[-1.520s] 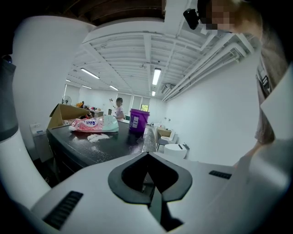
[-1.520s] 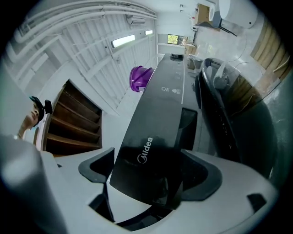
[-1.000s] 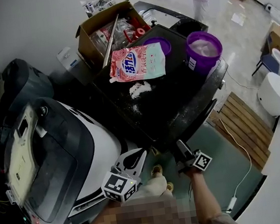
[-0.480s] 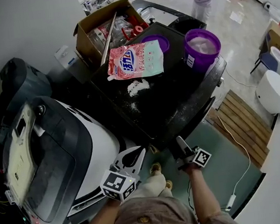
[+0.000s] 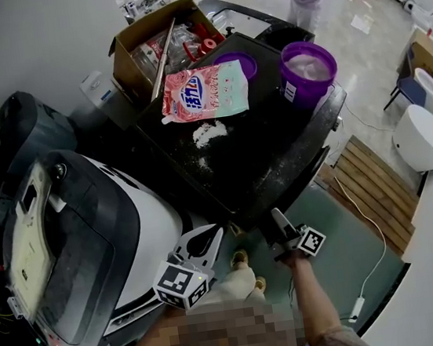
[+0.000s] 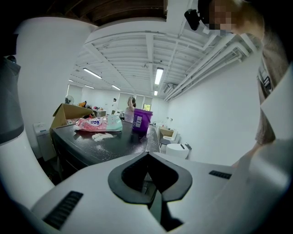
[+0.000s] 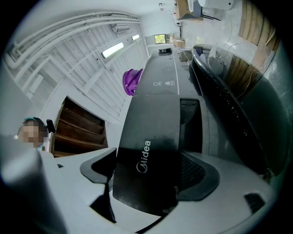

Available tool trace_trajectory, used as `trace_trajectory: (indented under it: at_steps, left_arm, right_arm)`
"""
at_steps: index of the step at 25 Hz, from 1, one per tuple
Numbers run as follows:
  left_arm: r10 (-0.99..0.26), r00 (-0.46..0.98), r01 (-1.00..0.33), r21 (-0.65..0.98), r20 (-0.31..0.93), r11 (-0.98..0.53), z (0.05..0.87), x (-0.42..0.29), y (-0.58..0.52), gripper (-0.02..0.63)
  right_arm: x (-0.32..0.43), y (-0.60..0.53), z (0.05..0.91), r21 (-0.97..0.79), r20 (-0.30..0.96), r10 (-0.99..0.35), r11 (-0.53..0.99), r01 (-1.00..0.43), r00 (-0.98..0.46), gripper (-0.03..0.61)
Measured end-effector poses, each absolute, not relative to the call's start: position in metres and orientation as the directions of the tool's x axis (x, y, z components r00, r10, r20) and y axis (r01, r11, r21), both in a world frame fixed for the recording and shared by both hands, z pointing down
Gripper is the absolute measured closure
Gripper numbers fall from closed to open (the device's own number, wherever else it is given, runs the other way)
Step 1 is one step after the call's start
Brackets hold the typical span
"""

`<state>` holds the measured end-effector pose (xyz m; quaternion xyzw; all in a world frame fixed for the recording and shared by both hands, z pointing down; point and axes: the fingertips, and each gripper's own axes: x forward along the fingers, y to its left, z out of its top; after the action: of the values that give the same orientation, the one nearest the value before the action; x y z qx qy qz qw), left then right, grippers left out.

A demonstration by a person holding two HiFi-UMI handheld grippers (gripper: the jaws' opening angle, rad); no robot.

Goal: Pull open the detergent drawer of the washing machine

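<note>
The glossy black detergent drawer front (image 7: 145, 151) sits at the dark washing machine's (image 5: 261, 154) front edge, clamped in your right claw (image 7: 153, 176); grip firmly and draw straight outward, level, without twisting. Your left claw (image 6: 149, 156) hangs closed and empty

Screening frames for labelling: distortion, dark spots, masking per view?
Head view: fisheye bend, mosaic patch at bottom, black machine top loses detail. Left gripper view: heavy fisheye, dark vignette, ceiling lights bright. Right gripper view: vignette, dark drawer front, yet logo legible.
</note>
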<state>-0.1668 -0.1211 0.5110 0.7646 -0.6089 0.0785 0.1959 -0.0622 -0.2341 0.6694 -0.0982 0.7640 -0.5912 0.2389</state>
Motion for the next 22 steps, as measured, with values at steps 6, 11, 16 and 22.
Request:
trace_trajectory:
  at_steps: [6,11,16,22]
  left_arm:
    - [-0.892,0.255,-0.962,0.19,0.374,-0.195,0.515,-0.166,-0.121,0.592]
    - [-0.885,0.279,-0.956,0.192,0.372,-0.221,0.516,-0.161,-0.123,0.592]
    - [-0.878,0.293,-0.953,0.194,0.378,-0.234,0.518,-0.156,-0.123,0.592]
    - [-0.875,0.306,-0.949,0.194,0.376,-0.248,0.518,-0.153,-0.125,0.592]
  right_arm:
    - [-0.052,-0.232,0.67,-0.954,-0.242,-0.452,0.273,0.125,-0.858,0.197]
    - [-0.046,-0.229,0.673,-0.955,-0.225,-0.457,0.278,0.102,-0.861,0.233]
    - [-0.042,-0.228,0.672,-0.959,-0.225,-0.475,0.261,0.108,-0.851,0.232]
    - [-0.029,-0.226,0.674,-0.96,-0.224,-0.49,0.259,0.104,-0.843,0.232]
